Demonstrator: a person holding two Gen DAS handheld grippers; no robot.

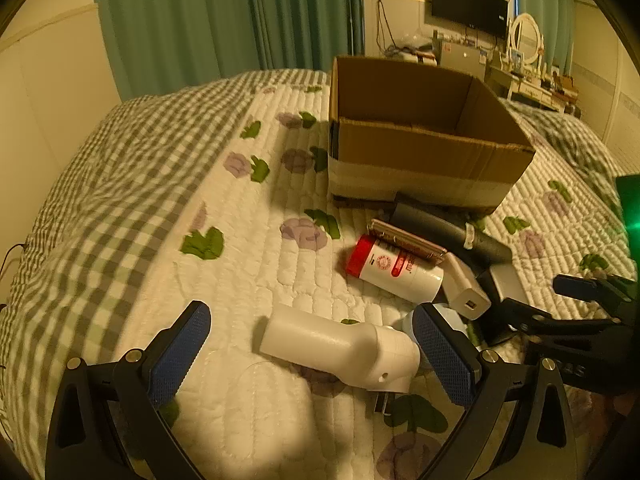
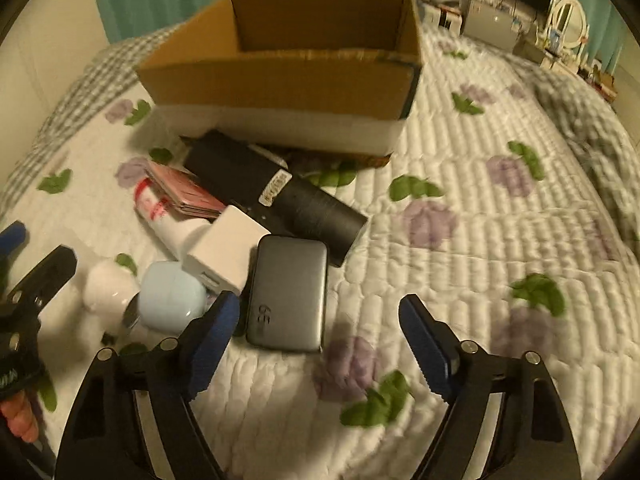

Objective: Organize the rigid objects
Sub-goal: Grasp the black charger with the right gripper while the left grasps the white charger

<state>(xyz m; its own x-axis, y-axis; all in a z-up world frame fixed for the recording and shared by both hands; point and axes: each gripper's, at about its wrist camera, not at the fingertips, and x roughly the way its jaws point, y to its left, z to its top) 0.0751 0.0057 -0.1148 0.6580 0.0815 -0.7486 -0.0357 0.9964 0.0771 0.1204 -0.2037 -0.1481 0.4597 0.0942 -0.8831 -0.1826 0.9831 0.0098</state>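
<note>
1. Left gripper point(image 1: 312, 344): held low over the quilted bedspread point(image 1: 248, 264), fingers pointing toward the cardboard box point(image 1: 420, 148). Jaws spread wide and released, grasping nothing.
2. A white angled adapter point(image 1: 340, 348) lies on the bedspread between the left gripper's blue pads. Its wide end is just beside the right-hand pad point(image 1: 444, 356); contact there cannot be confirmed. The left-hand pad stands apart from it.
3. Right gripper point(image 2: 320, 344): also low over the bedspread, aimed toward the box. Jaws wide open, empty.
4. A grey power bank point(image 2: 288, 292) lies flat just ahead of the right gripper's opening, nearer its left-hand pad point(image 2: 212, 344). Whether that pad touches it cannot be told.
5. Remaining items sit in a cluster in front of the box, outside it:
   - a black cylinder point(image 2: 280, 196) lying on its side, one end against the box's base;
   - a white bottle with red cap point(image 1: 392, 268) on its side, a pink-edged flat case point(image 1: 408, 240) resting on top of it;
   - a white charger block point(image 2: 226, 250) touching the power bank's corner;
   - a pale blue earbud case point(image 2: 172, 296) beside the charger.
6. The box stands upright and open on the bedspread; the visible part of its interior shows no contents.
7. Room background: green curtains point(image 1: 224, 16) and a wall-mounted dark screen point(image 1: 468, 4).
</note>
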